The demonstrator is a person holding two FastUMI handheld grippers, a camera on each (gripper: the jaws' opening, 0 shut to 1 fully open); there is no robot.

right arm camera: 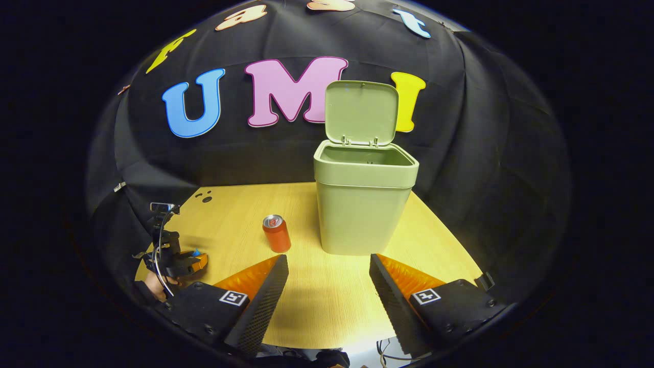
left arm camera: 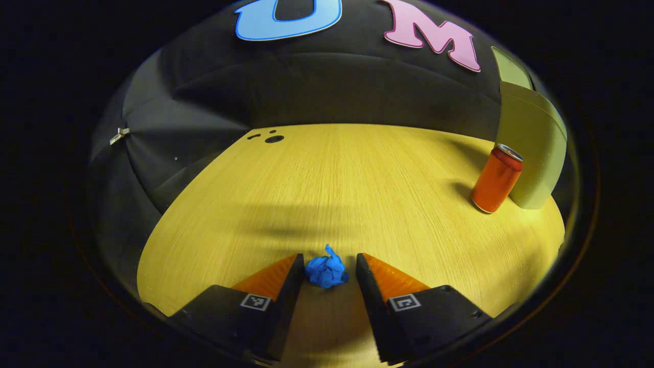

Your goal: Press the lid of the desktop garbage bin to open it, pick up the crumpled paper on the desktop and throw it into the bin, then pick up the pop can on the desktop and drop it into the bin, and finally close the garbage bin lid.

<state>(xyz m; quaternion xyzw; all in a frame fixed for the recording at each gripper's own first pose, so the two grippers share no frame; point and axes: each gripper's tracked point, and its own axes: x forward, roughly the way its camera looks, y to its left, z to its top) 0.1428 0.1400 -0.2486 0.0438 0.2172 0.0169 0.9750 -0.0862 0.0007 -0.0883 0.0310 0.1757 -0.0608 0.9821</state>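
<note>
In the left gripper view, the left tool (left arm camera: 327, 268) stands wide open, low over the table (left arm camera: 357, 179). The crumpled paper (left arm camera: 327, 272) lies on the table just between the two fingertips, a little nearer to the left-hand one; I cannot tell if either finger touches it. So the paper is straight ahead of this tool and already inside its opening, and I judge that the coming move needs only a closing of the fingers, with no sideways correction. The paper is a round lump with no clear long axis. From the paper, the pop can (left arm camera: 496, 179) stands upright far to the right and further away, and a part of the garbage bin (left arm camera: 531, 148) rises just behind the can.

In the right gripper view, the right tool (right arm camera: 327, 266) is also wide open and holds nothing. The garbage bin (right arm camera: 365, 204) stands ahead of it with the lid (right arm camera: 361, 113) raised upright, so the first step appears done. The pop can (right arm camera: 276, 234) stands left of the bin, near it but apart. Far left of the bin, the left tool (right arm camera: 191, 261) sits down at the table with a bit of the paper at its tip. The left tool is clearly the nearer one to the paper.
</note>
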